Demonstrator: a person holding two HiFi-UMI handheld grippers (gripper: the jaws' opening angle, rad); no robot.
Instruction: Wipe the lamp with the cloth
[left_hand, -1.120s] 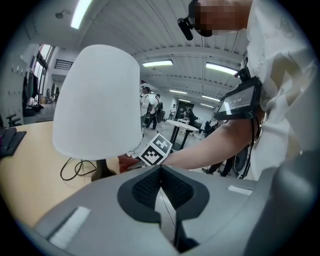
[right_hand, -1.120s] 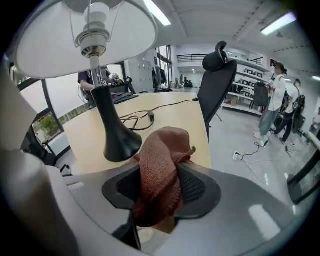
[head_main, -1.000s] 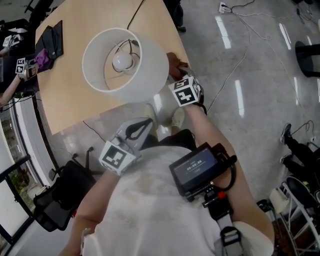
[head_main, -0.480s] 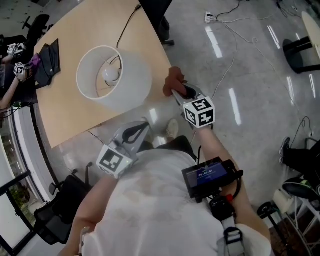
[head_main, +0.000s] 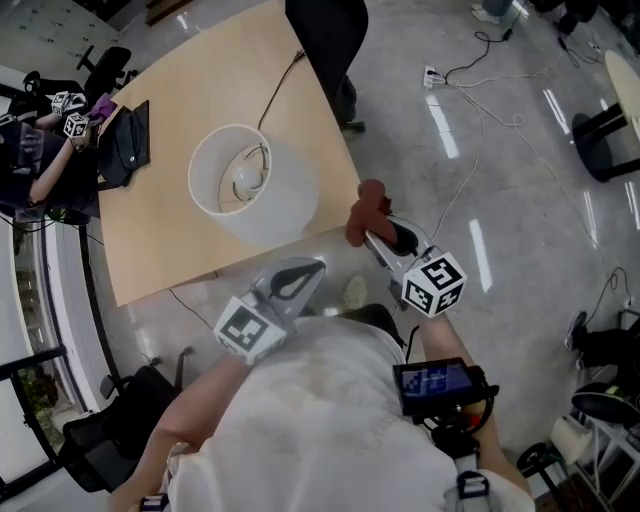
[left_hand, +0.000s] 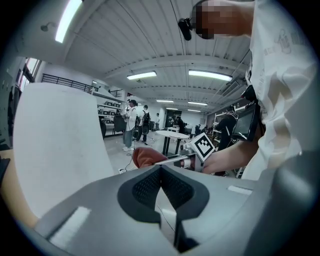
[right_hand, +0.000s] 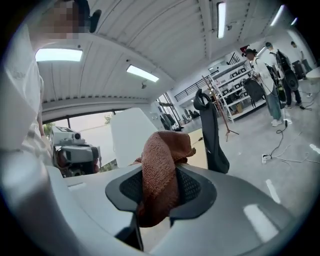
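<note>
The lamp, with its white drum shade (head_main: 255, 185), stands on the wooden table (head_main: 170, 240); its bulb shows through the open top. My right gripper (head_main: 368, 235) is shut on the brown cloth (head_main: 368, 205), held in the air to the right of the shade and clear of it, past the table's edge. In the right gripper view the cloth (right_hand: 162, 155) bulges up between the pads, with the shade (right_hand: 132, 137) behind it. My left gripper (head_main: 315, 265) is shut and empty, below the shade. In the left gripper view the shade (left_hand: 60, 150) fills the left and the cloth (left_hand: 145, 156) shows ahead.
A black bag (head_main: 125, 150) lies at the table's left end, where another person (head_main: 40, 160) sits with grippers. The lamp's cord (head_main: 285, 80) runs off the far edge by a black chair (head_main: 325, 40). Cables and a power strip (head_main: 432, 73) lie on the floor.
My right gripper has lifted the cloth away from the shade's right side, up and to the right. My left gripper has risen a little, staying shut.
</note>
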